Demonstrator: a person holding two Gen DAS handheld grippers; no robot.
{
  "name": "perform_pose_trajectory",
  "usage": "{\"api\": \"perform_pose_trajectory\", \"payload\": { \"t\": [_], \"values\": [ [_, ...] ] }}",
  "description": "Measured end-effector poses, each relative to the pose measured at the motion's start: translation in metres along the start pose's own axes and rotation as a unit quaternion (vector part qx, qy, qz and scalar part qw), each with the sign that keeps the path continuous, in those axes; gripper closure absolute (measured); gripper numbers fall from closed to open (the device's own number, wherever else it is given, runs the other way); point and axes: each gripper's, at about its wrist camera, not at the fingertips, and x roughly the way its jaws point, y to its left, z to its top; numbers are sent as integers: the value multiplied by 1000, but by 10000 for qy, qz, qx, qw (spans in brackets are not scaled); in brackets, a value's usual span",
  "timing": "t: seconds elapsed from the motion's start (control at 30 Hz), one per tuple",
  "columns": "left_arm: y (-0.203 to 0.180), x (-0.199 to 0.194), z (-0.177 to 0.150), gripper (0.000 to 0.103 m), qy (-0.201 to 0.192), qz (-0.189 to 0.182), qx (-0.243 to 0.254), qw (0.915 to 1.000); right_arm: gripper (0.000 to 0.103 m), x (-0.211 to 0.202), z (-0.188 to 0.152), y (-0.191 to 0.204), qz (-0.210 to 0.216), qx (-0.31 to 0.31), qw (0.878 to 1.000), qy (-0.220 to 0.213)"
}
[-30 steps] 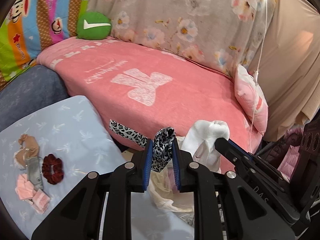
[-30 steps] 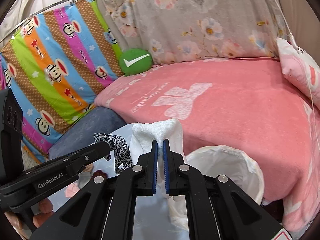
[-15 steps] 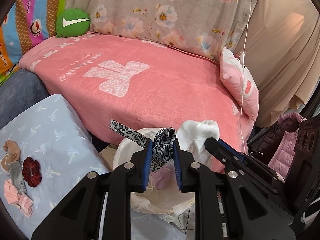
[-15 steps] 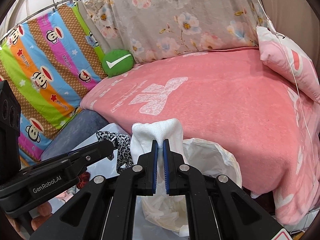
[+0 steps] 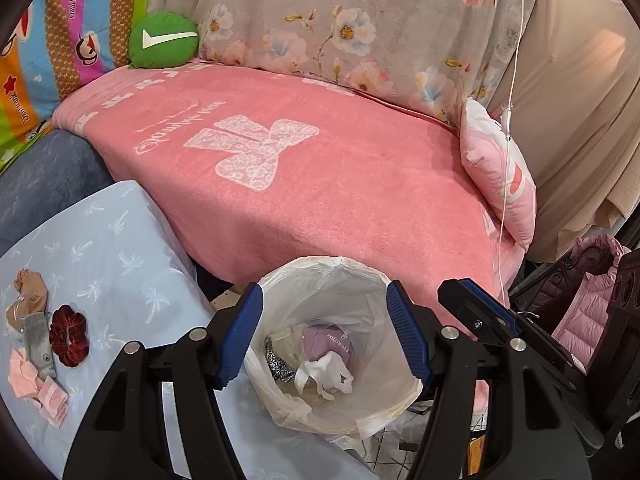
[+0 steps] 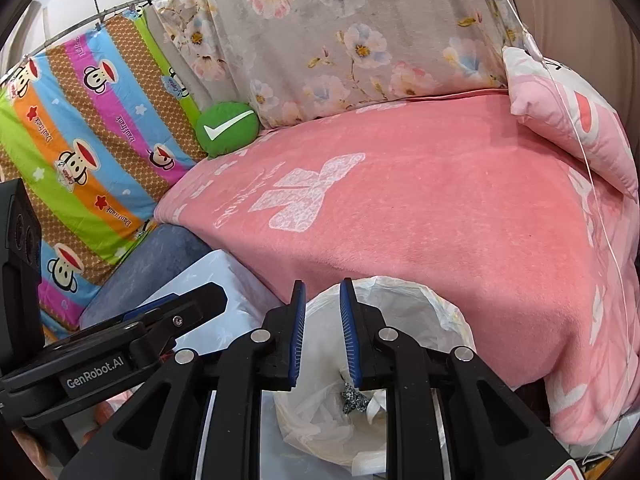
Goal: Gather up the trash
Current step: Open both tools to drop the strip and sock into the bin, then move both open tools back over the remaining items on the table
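Note:
A bin lined with a white plastic bag (image 5: 360, 276) stands between the pale blue table and the pink sofa; it also shows in the right wrist view (image 6: 420, 300). Inside lie a leopard-print band (image 5: 276, 362), a white cloth (image 5: 326, 372) and a purple packet (image 5: 330, 344). My left gripper (image 5: 324, 332) is open and empty, just above the bin. My right gripper (image 6: 323, 336) is open and empty over the bin, its jaws a small gap apart. The band and cloth also show below the right gripper (image 6: 354, 398).
On the pale blue tablecloth (image 5: 120, 264) at the left lie a red scrunchie (image 5: 68, 336), a grey sock (image 5: 38, 344), a brown item (image 5: 30, 288) and pink folded pieces (image 5: 40, 384). The pink sofa blanket (image 5: 320, 184) lies behind the bin. A pink jacket (image 5: 588, 312) hangs at right.
Both grippers have opened. The leopard-print band left my left gripper and the white cloth left my right gripper; both now lie in the bin. Both grippers moved over the bin.

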Motion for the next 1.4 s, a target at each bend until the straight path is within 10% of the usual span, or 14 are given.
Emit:
{"api": "perform_pose_trajectory", "payload": {
  "t": [1.13,1.4],
  "values": [
    [104,-34,-32,41,-102,684,-929,9933,80,36,-39,106,525,-870,9931,581],
    [144,-48,-50,26,-158,1147,-1248,9854,80,46,-59,143,699,-1141,9880,776]
  ]
}}
